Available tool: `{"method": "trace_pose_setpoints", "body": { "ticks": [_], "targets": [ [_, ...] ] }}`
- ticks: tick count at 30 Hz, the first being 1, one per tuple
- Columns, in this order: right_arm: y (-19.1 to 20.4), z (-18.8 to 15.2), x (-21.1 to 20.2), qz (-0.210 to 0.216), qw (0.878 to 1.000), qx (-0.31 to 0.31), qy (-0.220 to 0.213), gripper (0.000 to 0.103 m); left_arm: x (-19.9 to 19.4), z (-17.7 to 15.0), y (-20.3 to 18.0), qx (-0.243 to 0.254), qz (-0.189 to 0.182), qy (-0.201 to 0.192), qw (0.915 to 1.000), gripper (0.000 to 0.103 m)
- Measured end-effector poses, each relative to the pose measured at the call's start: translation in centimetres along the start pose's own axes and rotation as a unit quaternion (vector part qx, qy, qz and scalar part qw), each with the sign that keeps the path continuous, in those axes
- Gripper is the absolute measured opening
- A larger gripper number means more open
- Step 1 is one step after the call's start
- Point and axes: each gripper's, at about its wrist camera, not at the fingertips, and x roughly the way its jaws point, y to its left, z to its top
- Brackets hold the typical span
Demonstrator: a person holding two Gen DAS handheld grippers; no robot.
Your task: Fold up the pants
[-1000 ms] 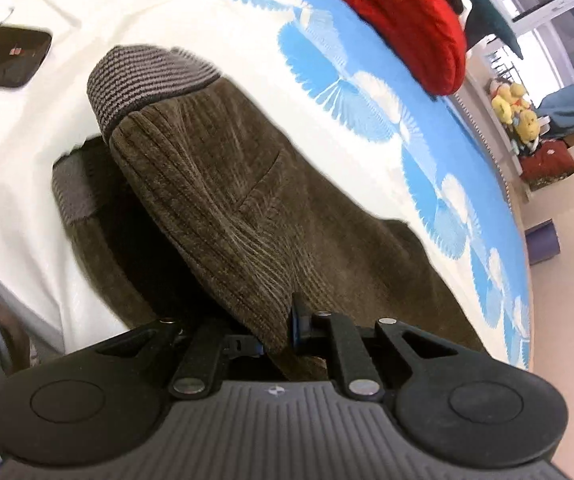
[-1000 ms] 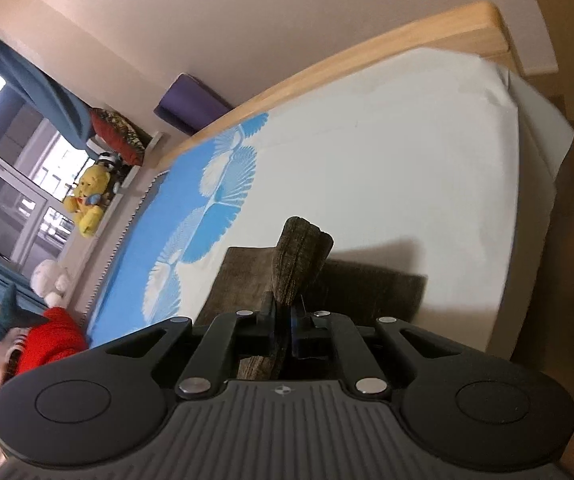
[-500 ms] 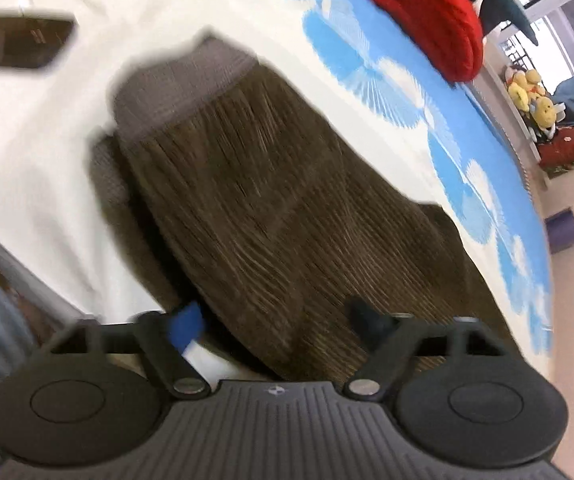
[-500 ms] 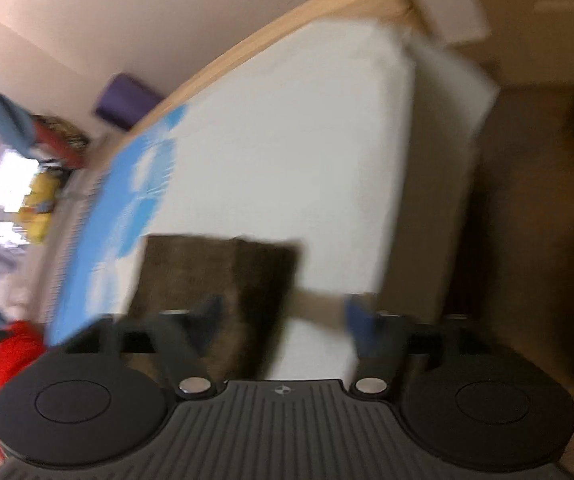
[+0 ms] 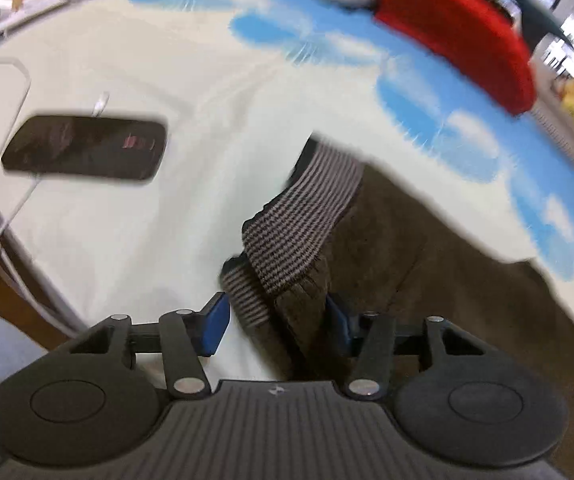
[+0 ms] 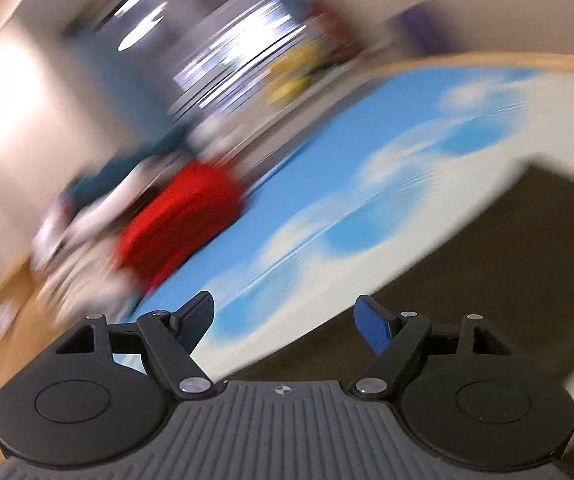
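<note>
Brown corduroy pants (image 5: 427,248) folded on the bed (image 5: 167,92), both claws standing open over them.

The pants lie on the white part of the bed's cover, just in front of the left gripper (image 5: 275,322). Their striped grey cuffs (image 5: 299,220) point toward that claw, and the long axis runs from the cuffs away to the right, toward the blue pattern. The left gripper's jaws are spread wide. The cuff end of the pants sits in the gap between them, with cloth against the right-hand blue pad; the other pad is clear of the cloth, over bare sheet. A black phone (image 5: 87,148) lies on the bed, well to the left of the pants. A red cushion (image 5: 459,32) sits far beyond them. The right gripper (image 6: 287,320) is also wide open and holds nothing, with the pants (image 6: 507,264) below and to its right; its view is badly blurred.
</note>
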Motion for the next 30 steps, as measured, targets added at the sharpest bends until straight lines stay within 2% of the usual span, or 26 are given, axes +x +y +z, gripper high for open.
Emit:
{"method": "trace_pose_setpoints", "body": {
  "ticks": [2,5,9,12,13,14,15,17,19,21,23,24,26,30],
  "targets": [
    [4.3,-2.6,4.0,0.042,0.996,-0.034,0.073,0.058,0.3,-0.2,0.6,0.002,-0.007,-0.001,1.0000,0.059],
    [10.4,-8.0,9.6,0.074,0.974,-0.107,0.184,0.044,0.1,-0.2,0.6,0.023,-0.009,-0.009,0.9997,0.060],
    [15.5,-15.6,14.4,0.083,0.934,-0.219,0.268,0.041,-0.9,0.0,1.3,0.009,-0.020,-0.001,0.9998,0.060],
    [16.0,-19.6,17.0,0.066,0.901,-0.272,0.330,0.041,-3.5,0.6,0.6,0.028,-0.021,-0.025,0.9991,0.059],
    [16.1,-20.3,16.8,0.070,0.900,-0.290,0.319,0.041,-4.6,0.9,0.2,0.039,-0.025,-0.040,0.9981,0.059],
    [16.7,-20.3,16.5,0.076,0.893,-0.310,0.319,0.041,-5.5,1.3,-0.3,0.046,-0.030,-0.053,0.9971,0.059],
    [17.2,-19.5,16.5,0.075,0.890,-0.306,0.331,0.041,-6.3,1.9,-0.7,0.049,-0.039,-0.065,0.9959,0.059],
    [17.0,-16.6,16.7,0.085,0.906,-0.250,0.331,0.041,-7.2,3.2,-2.0,0.056,-0.071,-0.075,0.9931,0.059],
    [16.9,-12.5,17.2,0.077,0.935,-0.207,0.276,0.041,-7.0,4.3,-3.8,0.072,-0.097,-0.076,0.9898,0.060],
    [16.3,-9.0,18.3,0.051,0.957,-0.185,0.219,0.042,-5.7,5.1,-6.0,0.092,-0.112,-0.072,0.9868,0.061],
    [15.4,-6.0,19.9,0.027,0.972,-0.156,0.176,0.041,-3.7,5.5,-7.8,0.104,-0.136,-0.066,0.9831,0.061],
    [14.7,-4.8,20.9,0.016,0.975,-0.147,0.163,0.039,-2.6,5.3,-8.4,0.104,-0.145,-0.065,0.9818,0.061],
    [13.4,-3.6,23.3,-0.001,0.978,-0.134,0.160,0.029,-0.2,5.0,-9.0,0.099,-0.166,-0.059,0.9794,0.061],
    [10.7,-4.6,27.4,-0.015,0.973,-0.097,0.207,0.028,3.1,4.9,-9.2,0.099,-0.172,-0.006,0.9801,0.061]
  ]
}}
